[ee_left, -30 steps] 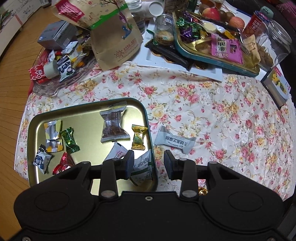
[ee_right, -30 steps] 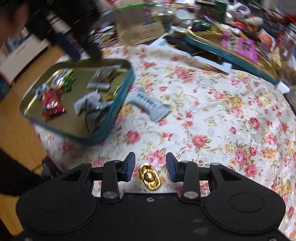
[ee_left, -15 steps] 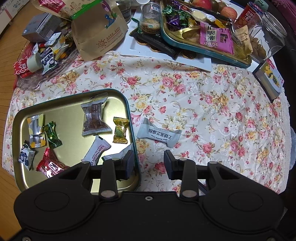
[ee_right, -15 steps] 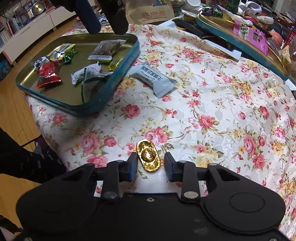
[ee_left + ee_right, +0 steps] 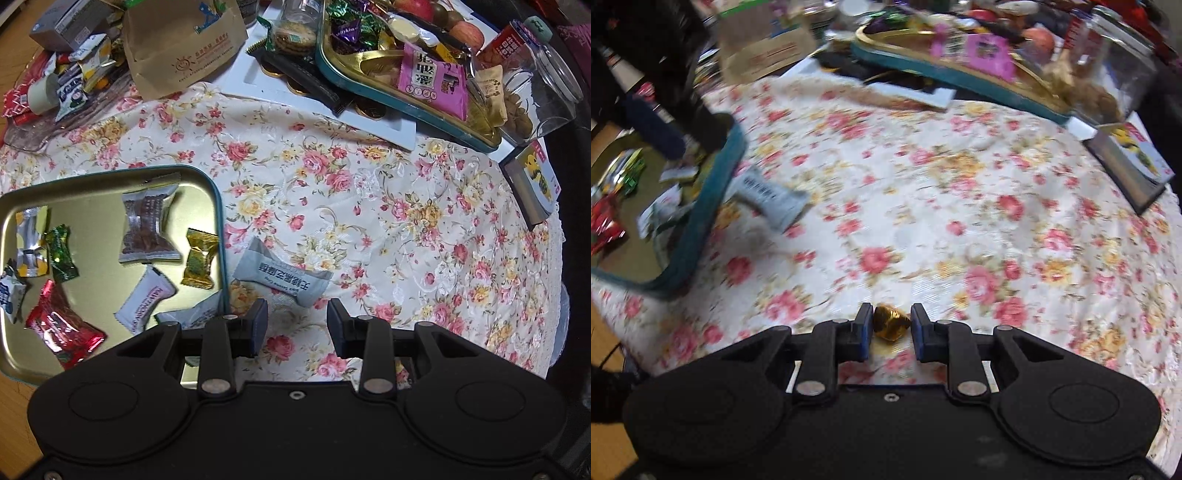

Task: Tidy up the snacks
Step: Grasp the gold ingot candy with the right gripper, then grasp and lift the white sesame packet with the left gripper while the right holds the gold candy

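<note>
A gold tray with a teal rim (image 5: 220, 221) lies at the left and holds several wrapped snacks. Just right of it, on the floral cloth, lies a grey snack packet (image 5: 282, 277). My left gripper (image 5: 297, 325) hovers open right behind that packet, with nothing between its fingers. In the right wrist view, my right gripper (image 5: 889, 326) is closing its jaws on a gold foil candy (image 5: 891, 323), and both pads touch it. The tray (image 5: 716, 192) and the grey packet (image 5: 772, 199) show blurred at the left there.
At the back stands a second teal tray (image 5: 369, 94) heaped with snacks. Around it are a brown paper bag (image 5: 177, 48), a white board (image 5: 332, 110) and a glass jar (image 5: 546, 88). A small box (image 5: 532, 184) lies near the right table edge.
My right gripper has closed around the gold candy and shifted with it. My left gripper has moved right, from over the tray's corner to the cloth behind the grey packet.
</note>
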Motion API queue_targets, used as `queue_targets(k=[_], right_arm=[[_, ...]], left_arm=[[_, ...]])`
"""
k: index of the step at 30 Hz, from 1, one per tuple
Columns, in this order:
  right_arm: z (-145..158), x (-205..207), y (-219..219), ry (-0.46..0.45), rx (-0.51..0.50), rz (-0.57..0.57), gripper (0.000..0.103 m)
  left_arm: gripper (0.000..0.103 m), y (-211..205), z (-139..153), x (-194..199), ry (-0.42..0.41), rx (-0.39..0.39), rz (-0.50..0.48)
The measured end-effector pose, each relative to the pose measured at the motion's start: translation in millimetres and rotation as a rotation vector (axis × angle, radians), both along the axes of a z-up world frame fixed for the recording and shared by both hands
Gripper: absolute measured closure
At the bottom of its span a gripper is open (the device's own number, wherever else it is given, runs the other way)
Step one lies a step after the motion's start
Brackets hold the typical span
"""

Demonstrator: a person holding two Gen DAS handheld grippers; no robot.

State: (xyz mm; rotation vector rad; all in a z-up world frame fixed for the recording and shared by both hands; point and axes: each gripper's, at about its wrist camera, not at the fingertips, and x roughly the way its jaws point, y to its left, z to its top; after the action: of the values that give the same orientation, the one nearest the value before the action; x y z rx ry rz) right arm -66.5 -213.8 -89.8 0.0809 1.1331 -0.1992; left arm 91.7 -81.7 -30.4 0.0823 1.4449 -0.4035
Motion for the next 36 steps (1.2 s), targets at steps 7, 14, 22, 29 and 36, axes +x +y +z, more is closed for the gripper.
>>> queue_targets(k=[7, 14, 22, 29, 36], right_arm=[[15, 0, -25, -0.035, 0.010, -0.107, 0.080], [35, -4, -30, -0.083, 0.046, -0.122, 0.080], [48, -2, -33, -0.122, 0.075, -0.125, 0.080], [50, -4, -39, -0.136, 0.084, -0.148, 0.080], [53, -5, -38, -0.147, 0.090, -0.152, 0.080]], left_arm=[[0.058, -14, -33, 2, 0.054, 0.019, 0.059], [0.058, -19, -47, 13, 0.034, 0.060, 0.201], [0.053, -36, -56, 16, -0.004, 0.120, 0.221], [0.049, -37, -55, 14, -0.026, 0.129, 0.226], [0.050, -29, -58, 13, 0.023, 0.118, 0.308]])
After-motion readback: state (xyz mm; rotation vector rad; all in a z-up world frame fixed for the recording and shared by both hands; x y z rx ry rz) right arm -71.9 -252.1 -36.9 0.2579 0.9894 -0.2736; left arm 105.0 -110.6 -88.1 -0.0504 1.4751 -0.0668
